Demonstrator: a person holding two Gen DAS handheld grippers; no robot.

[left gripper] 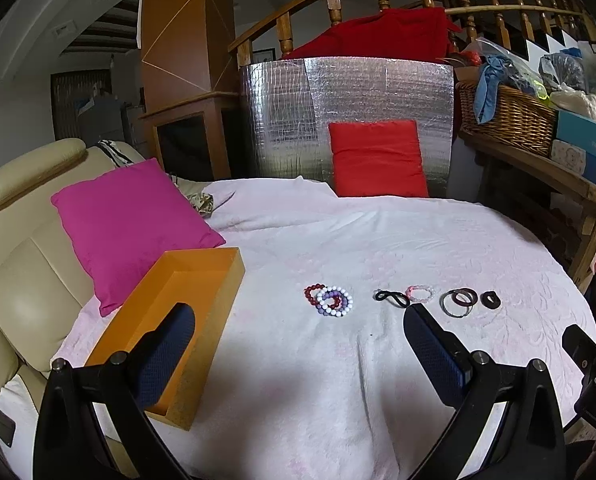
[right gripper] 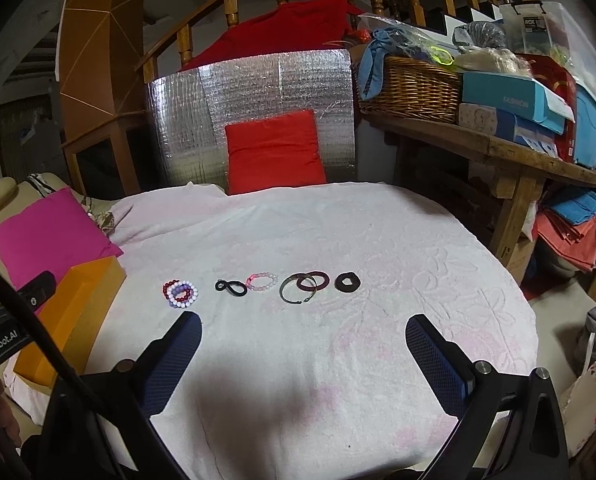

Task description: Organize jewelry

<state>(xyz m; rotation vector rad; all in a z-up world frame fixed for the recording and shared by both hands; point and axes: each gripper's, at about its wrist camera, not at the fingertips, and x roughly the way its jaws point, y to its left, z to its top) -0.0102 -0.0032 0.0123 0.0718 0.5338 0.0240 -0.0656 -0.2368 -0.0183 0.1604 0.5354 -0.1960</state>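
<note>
A row of jewelry lies on the white cloth [left gripper: 338,240]. From left to right: overlapping red, white and purple bead bracelets [left gripper: 330,300] [right gripper: 180,291], a twisted black band [left gripper: 392,299] [right gripper: 229,287], a pink bead bracelet [left gripper: 419,293] [right gripper: 262,281], overlapping dark bangles [left gripper: 458,301] [right gripper: 304,286] and a small dark ring [left gripper: 490,299] [right gripper: 347,281]. An open orange box [left gripper: 173,320] [right gripper: 67,316] stands at the left. My left gripper [left gripper: 298,316] is open, its left finger over the box. My right gripper [right gripper: 304,324] is open, short of the row, holding nothing.
A magenta pillow [left gripper: 125,224] lies behind the box on a beige leather seat [left gripper: 17,248]. A red pillow [left gripper: 378,160] leans on a silver foil panel [left gripper: 298,120] at the back. A wooden shelf [right gripper: 498,148] with a wicker basket [right gripper: 414,88] and boxes stands to the right.
</note>
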